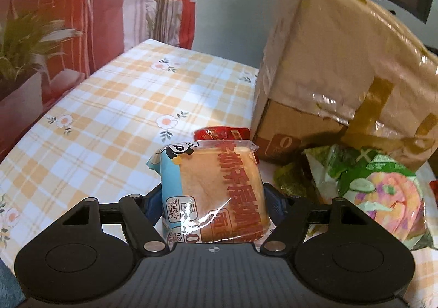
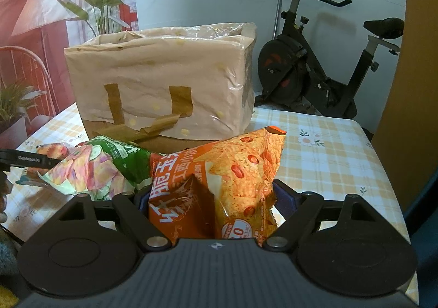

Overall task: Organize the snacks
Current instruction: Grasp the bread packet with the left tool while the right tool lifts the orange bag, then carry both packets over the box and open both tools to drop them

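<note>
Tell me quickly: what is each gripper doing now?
Left gripper: closed on the bread packet.
Right gripper: closed on the orange chip bag.

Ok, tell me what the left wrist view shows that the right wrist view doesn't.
Only the left wrist view shows the left tool shut on a clear-wrapped bread packet, with a red packet lying behind it.

Only the right wrist view shows the right tool shut on an orange chip bag, the box's open top, and an exercise bike behind the table.

Both show the paper-wrapped cardboard box, the green snack bag in front of it, and the checked tablecloth.
</note>
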Available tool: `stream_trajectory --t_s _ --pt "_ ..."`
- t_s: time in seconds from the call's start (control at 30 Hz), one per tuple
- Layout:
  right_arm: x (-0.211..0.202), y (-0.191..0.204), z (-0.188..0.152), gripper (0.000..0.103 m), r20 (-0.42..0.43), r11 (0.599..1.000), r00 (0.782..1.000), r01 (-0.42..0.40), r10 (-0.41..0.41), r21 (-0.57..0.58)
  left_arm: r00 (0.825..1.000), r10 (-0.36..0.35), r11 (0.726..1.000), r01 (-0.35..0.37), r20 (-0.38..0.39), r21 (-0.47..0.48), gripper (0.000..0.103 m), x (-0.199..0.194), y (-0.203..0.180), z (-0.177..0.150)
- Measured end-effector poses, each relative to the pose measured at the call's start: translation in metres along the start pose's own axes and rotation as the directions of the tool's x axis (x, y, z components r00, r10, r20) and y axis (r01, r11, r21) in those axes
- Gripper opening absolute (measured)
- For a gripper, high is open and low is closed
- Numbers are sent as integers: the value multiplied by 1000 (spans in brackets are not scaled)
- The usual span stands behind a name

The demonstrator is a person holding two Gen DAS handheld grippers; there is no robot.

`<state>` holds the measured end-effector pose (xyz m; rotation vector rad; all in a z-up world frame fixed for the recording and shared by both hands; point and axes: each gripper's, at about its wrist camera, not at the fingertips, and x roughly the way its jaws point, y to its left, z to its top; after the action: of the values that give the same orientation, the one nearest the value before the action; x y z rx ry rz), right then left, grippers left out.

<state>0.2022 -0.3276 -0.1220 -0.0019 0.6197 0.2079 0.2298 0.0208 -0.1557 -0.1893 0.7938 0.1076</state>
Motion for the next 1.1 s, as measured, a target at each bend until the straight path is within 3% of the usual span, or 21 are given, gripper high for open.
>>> stream_trajectory --t_s 0.47,0.7,0.9,1.1 --pt "0 0 -2 85 -4 1000 1000 -12 12 5 1000 -2 1000 2 16 -3 74 -7 -2 -1" --pt "-4 1 2 85 14 1000 1000 -16 16 0 994 11 1000 -12 109 11 74 -39 3 22" --pt "-22 -3 28 85 100 999 995 -33 32 10 971 -29 998 15 236 60 74 -82 -4 55" --pt "-41 -3 71 85 224 999 973 -48 50 -11 939 -120 988 81 321 134 75 -108 -29 93"
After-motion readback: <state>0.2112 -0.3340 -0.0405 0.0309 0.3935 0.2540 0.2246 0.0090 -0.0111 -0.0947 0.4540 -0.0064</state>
